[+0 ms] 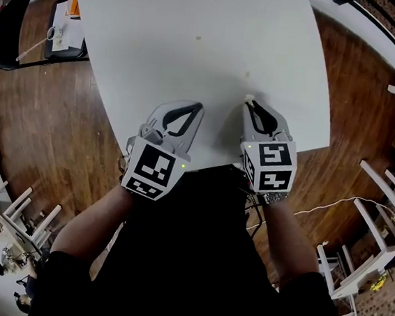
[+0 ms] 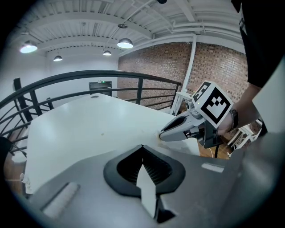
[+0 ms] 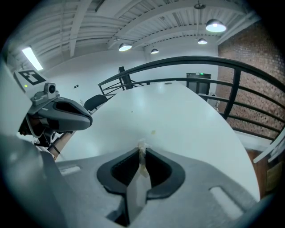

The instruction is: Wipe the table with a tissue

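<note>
Right gripper is clamped on a small crumpled tissue scrap, tip down at the smooth, matte white table. Left gripper has its ribbed black pads pinched together, empty, alongside.

Table: plain white, one small yellowish spot
Tissue: cream-white scrap
Left gripper, right gripper: grey shells, black jaw linings, black-and-white square markers
Floor beside table: red-brown wood planks
Chair left of table: black
</note>
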Available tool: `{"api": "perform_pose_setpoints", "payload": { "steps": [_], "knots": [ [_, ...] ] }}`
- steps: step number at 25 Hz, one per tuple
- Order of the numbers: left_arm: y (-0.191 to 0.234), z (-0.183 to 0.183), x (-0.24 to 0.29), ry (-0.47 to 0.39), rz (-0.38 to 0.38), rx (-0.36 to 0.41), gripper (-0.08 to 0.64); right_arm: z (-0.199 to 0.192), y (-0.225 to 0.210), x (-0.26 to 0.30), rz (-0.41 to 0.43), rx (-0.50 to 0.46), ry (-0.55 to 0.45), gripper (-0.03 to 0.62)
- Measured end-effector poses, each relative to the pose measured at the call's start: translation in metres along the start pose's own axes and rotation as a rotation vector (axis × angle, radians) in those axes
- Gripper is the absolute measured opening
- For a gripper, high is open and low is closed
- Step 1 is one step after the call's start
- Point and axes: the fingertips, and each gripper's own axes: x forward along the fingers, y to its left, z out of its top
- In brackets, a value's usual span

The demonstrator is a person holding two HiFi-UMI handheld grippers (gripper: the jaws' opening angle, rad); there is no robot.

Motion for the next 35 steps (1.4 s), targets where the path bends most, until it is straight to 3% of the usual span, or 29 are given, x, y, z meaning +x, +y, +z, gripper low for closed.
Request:
{"api": "perform_pose_setpoints", "payload": {
  "steps": [35],
  "knots": [
    [0.024,0.009,0.019,0.036,0.04,-0.037,0.017,0.036,-0.019,0.041,0.046,-0.014,0.015,0.035]
  ]
}}
